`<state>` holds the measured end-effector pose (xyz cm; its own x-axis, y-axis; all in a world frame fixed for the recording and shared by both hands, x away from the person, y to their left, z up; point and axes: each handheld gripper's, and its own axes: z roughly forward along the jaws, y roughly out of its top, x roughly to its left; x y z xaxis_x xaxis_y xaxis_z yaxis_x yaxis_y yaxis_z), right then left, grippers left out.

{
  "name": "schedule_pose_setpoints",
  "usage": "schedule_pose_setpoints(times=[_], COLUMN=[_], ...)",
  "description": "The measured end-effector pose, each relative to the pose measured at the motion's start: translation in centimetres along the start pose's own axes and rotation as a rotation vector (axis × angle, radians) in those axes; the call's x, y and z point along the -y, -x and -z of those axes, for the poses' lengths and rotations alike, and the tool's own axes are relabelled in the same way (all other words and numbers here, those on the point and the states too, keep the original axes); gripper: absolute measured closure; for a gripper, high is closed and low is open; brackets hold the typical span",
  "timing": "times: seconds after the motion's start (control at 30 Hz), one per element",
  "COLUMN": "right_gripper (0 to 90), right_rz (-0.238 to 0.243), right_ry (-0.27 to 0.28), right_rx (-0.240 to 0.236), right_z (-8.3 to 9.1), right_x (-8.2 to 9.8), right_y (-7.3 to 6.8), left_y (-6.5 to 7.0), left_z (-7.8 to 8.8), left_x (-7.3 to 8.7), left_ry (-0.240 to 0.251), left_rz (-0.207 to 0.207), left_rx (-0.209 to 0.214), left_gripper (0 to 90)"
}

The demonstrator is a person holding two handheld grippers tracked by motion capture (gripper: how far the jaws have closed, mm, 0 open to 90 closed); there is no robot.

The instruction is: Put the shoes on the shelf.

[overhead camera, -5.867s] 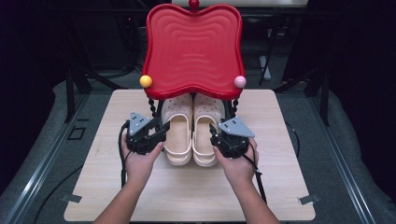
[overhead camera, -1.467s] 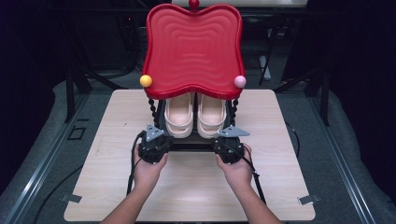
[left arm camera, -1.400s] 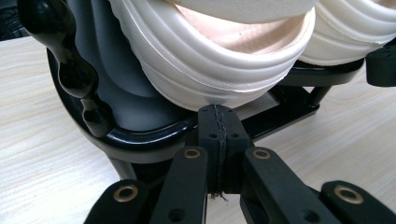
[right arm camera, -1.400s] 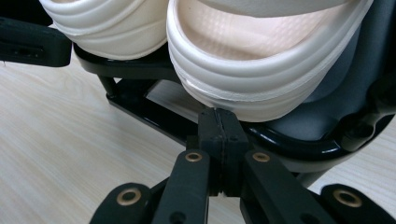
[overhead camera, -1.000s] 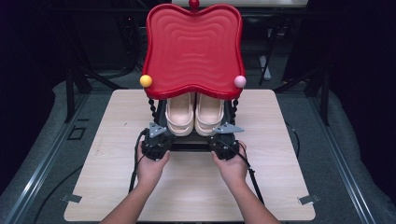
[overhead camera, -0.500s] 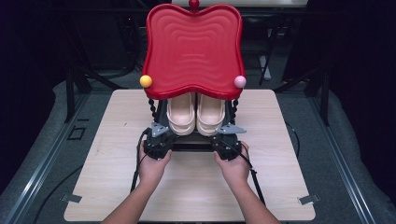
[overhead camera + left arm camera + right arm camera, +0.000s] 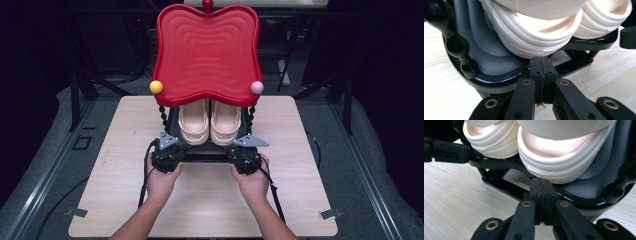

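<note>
A pair of cream sandals (image 7: 209,122) lies side by side on the black lower shelf (image 7: 499,78) of a rack with a red wavy top tray (image 7: 206,50). My left gripper (image 7: 541,68) is shut with nothing between its pads. Its tip sits at the shelf rim just under the heel of the left sandal (image 7: 534,37). My right gripper (image 7: 541,188) is also shut and empty, its tip right below the heel of the right sandal (image 7: 559,160) at the shelf rim (image 7: 579,198). In the high view the left gripper (image 7: 172,151) and right gripper (image 7: 241,152) flank the rack's front.
The rack stands at the middle back of a pale wooden table (image 7: 210,200). Black beaded posts (image 7: 163,116) carry the red top, with a yellow ball (image 7: 156,86) and a pink ball (image 7: 257,87) at its front corners. Cables trail from both grippers toward the person.
The sandals have slid from the open table front back under the red top. Both grippers went from beside the sandals to behind their heels. Over the last second almost nothing moved.
</note>
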<state>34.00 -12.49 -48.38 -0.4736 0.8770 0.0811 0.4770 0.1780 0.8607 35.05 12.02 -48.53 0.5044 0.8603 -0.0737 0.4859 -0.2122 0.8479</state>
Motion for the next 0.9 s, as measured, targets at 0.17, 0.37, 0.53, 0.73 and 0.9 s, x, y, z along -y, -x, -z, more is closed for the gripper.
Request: schedule_pose_setpoints(times=[0.17, 0.37, 0.53, 0.73, 0.9], right_gripper=[89.9, 90.0, 90.0, 90.0, 89.0], right_rz=[0.002, -0.002, 0.002, -0.003, -0.007], right_ry=[0.012, 0.009, -0.014, 0.001, 0.004], right_rx=[0.007, 0.014, 0.014, 0.022, 0.019], right_z=[-0.1, -0.3, -0.4, -0.9, -1.0], right_x=[-0.3, -0.5, -0.7, -0.8, -0.7], right_y=[0.0, 0.2, 0.1, -0.1, 0.0], left_y=[-0.2, -0.7, -0.7, -1.0, -1.1], left_z=[-0.1, -0.2, -0.5, -0.7, -0.7], left_x=[-0.1, -0.3, -0.4, -0.5, -0.4], left_ry=[0.013, 0.017, 0.012, 0.008, 0.005], left_rz=[0.013, 0.034, 0.038, 0.043, 0.042], left_rx=[-0.004, -0.003, -0.017, -0.017, -0.022], left_gripper=[89.8, 89.8, 89.9, 89.8, 89.8])
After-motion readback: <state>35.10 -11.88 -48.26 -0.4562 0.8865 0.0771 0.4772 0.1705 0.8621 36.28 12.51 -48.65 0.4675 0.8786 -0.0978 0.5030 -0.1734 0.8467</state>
